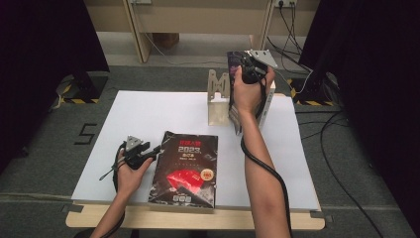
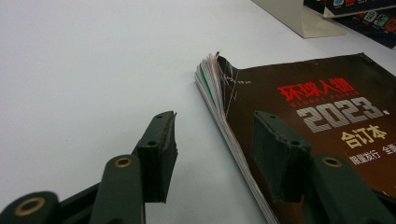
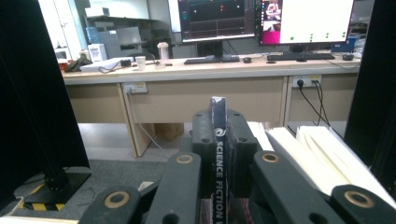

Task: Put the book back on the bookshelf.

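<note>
A black magazine (image 1: 185,168) with red and white print lies flat near the table's front edge; its curled page corner (image 2: 215,70) shows in the left gripper view. My left gripper (image 1: 152,150) rests at the magazine's left edge, open, one jaw over bare table and the other over the cover (image 2: 327,116), with the page edge between them (image 2: 215,140). At the back, my right gripper (image 1: 249,67) is shut on the top of an upright dark book (image 3: 218,109) with "SCIENCE FICTION" on its spine. That book (image 1: 233,62) stands just right of a metal bookend (image 1: 218,99).
More books (image 1: 265,106) stand upright to the right of the held one, their white pages (image 3: 303,154) fanned. The white tabletop (image 1: 148,114) has bare room at left and centre. Behind the table are a desk (image 3: 210,74) with monitors, cables on the floor, and dark curtains.
</note>
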{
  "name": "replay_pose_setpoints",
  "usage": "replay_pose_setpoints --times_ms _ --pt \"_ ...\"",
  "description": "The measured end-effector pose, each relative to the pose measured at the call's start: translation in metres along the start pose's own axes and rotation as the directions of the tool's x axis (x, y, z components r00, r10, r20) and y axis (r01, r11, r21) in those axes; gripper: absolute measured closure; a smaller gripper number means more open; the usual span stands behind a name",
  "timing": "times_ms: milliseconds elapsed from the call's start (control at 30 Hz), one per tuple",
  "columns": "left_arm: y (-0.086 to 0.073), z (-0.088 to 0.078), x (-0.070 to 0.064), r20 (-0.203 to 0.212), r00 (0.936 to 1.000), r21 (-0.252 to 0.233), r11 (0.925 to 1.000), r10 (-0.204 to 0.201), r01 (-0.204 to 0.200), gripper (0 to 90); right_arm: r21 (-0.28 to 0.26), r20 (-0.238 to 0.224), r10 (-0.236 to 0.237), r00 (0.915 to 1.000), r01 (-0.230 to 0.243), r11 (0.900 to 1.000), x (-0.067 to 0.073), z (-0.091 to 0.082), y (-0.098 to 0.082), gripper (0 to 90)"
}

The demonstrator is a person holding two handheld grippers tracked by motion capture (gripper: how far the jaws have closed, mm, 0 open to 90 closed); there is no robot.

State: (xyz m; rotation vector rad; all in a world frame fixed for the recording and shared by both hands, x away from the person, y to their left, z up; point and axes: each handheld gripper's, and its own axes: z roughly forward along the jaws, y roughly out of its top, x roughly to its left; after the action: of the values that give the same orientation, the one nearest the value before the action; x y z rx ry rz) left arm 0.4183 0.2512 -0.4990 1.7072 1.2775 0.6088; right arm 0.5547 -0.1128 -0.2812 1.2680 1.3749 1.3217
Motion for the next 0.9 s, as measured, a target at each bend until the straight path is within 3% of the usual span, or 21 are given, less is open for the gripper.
replay_pose_setpoints --times_ms 367,900 --pt "0.000 0.000 0.000 -0.003 1.0000 -0.003 1.0000 0.006 -0.006 49.5 -0.005 -0.006 -0.028 0.9996 0.028 1.000 0.002 -0.015 -0.007 84.7" --pt "0.000 0.000 -0.002 -0.005 0.9999 -0.001 0.9999 0.010 -0.010 49.5 0.029 -0.052 -0.048 0.9975 0.050 0.998 -0.007 -0.070 -0.021 84.5"
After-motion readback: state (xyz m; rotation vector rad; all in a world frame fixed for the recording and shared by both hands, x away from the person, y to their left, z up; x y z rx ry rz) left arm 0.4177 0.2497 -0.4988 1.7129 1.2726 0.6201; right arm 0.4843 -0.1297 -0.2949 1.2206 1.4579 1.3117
